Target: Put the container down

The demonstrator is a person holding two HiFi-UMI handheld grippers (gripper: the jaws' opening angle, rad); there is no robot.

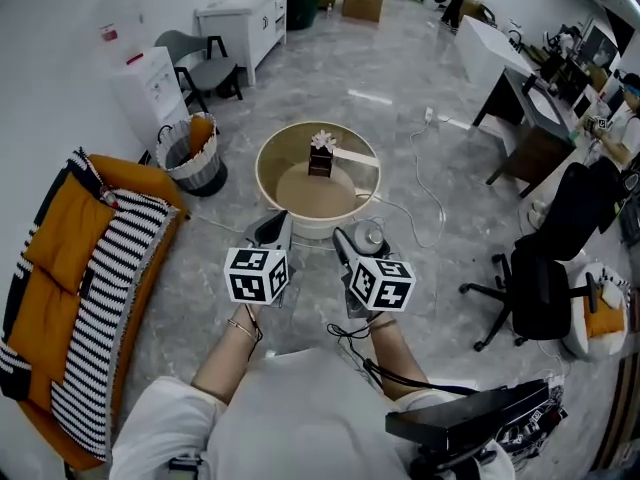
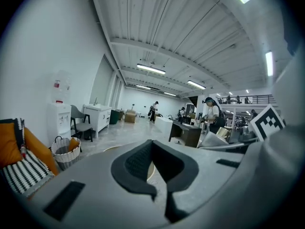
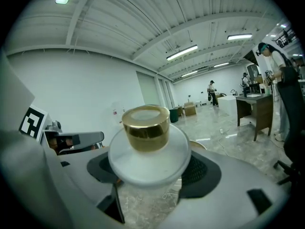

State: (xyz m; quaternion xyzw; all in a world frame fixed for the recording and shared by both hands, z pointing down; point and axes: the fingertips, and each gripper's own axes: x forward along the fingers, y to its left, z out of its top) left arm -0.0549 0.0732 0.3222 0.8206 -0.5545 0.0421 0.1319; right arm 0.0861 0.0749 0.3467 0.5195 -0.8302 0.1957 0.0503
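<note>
My right gripper point(image 3: 150, 168) is shut on a frosted container with a gold cap point(image 3: 146, 127), which stands upright between the dark pads. In the head view the container point(image 1: 370, 235) sits at the tip of the right gripper point(image 1: 352, 243), just short of the near rim of a round beige table point(image 1: 270, 158). A small dark box with a pale bow point(image 1: 321, 156) stands on that table. My left gripper point(image 1: 275, 230) is level with the right one, and its jaws point(image 2: 153, 149) meet with nothing between them.
A sofa with orange and striped cushions point(image 1: 90, 268) lies at the left, with a wicker basket point(image 1: 192, 158) beyond it. A black office chair point(image 1: 540, 278) and a desk point(image 1: 530, 118) stand at the right. A white cable point(image 1: 430, 198) trails over the marble floor.
</note>
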